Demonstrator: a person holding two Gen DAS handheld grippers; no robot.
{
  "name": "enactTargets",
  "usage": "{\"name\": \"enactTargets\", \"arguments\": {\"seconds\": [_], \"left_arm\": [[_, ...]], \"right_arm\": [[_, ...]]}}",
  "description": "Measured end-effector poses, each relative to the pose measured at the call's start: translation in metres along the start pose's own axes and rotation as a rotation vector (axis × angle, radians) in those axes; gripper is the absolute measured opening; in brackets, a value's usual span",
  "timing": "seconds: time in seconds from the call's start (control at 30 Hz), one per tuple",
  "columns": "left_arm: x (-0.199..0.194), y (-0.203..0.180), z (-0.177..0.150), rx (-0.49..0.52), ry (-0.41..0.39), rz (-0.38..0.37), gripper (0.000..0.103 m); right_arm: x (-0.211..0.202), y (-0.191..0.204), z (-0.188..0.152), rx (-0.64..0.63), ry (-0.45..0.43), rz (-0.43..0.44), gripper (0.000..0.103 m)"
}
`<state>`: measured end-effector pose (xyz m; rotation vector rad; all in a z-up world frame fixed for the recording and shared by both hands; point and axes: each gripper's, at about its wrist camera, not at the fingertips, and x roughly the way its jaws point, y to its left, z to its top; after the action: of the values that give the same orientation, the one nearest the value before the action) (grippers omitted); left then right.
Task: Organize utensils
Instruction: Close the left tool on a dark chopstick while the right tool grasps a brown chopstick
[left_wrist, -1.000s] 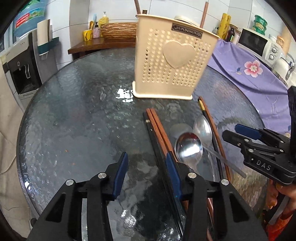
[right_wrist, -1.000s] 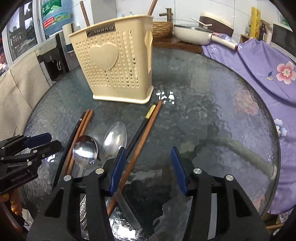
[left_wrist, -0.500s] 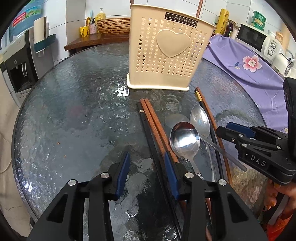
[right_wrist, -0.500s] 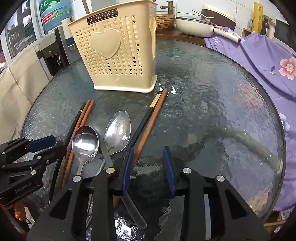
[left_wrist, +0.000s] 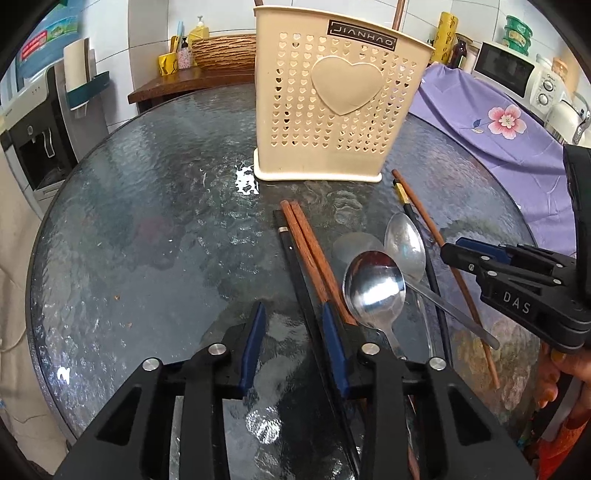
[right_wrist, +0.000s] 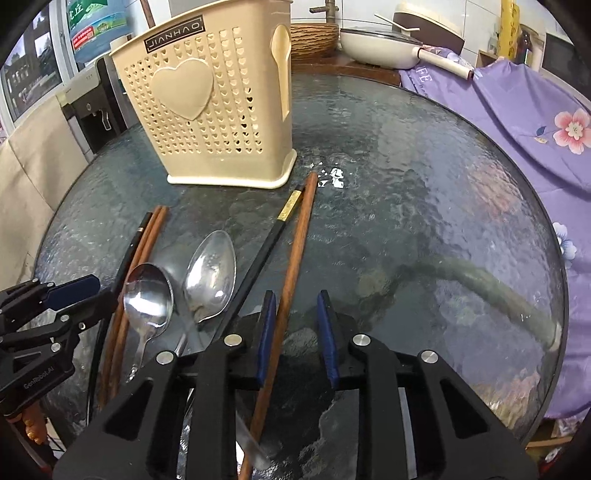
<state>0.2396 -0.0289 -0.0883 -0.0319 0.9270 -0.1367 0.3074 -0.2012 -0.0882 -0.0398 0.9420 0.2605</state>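
Both tools had just been narrowing. The right tool (right_wrist: 297, 332) straddled a brown chopstick (right_wrist: 295, 251), unpinched; the left tool (left_wrist: 293, 343) stood part-open beside a chopstick pair (left_wrist: 308, 254). Thin, stiff, slippery sticks on the glass table (left_wrist: 147, 221), best gripped mid-length, near the holder (left_wrist: 332, 103).

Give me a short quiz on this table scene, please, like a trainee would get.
1. How many spoons lie on the glass table?
2. True or false: the cream holder lies tipped on its side.
3. Between the right gripper fingers lies: A) a spoon, B) a brown chopstick, C) nothing.

Key: 1. Two. 2. False, it stands upright. 3. B. The jaws have just been closing but do not clamp it yet.
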Motion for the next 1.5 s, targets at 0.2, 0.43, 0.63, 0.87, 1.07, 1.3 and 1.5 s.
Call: {"name": "enactTargets", "arguments": {"seconds": [0.2,0.43,0.63,0.87,1.07,1.3,1.5], "left_arm": [[0.008,0.003,0.01,0.005,0.007,0.011,0.028],[0.023,0.005,0.031,-0.001,0.023,-0.002,0.025],[0.033,0.007,0.046,-0.023,0.027,0.002,0.019],[0.04,0.004,0.054,-0.017,0.023,0.026,0.01],[0.041,0.0,0.057,-0.013,0.021,0.032,0.009],[0.04,0.003,0.059,-0.025,0.009,0.029,0.008],[0.025,0.003,0.065,-0.031,-0.038,0.016,0.008]], "right_arm": [[0.008,-0.003,0.013,-0.001,0.004,-0.013,0.023],[0.024,0.0,0.037,-0.004,0.024,-0.001,0.023],[0.041,-0.005,0.063,0.01,0.029,-0.017,0.023],[0.054,-0.005,0.077,0.011,0.023,-0.056,0.012],[0.056,-0.007,0.079,0.002,0.012,-0.054,0.008],[0.046,-0.01,0.07,0.014,-0.026,-0.007,0.007],[0.022,-0.01,0.069,0.013,-0.102,0.009,0.007]]}}
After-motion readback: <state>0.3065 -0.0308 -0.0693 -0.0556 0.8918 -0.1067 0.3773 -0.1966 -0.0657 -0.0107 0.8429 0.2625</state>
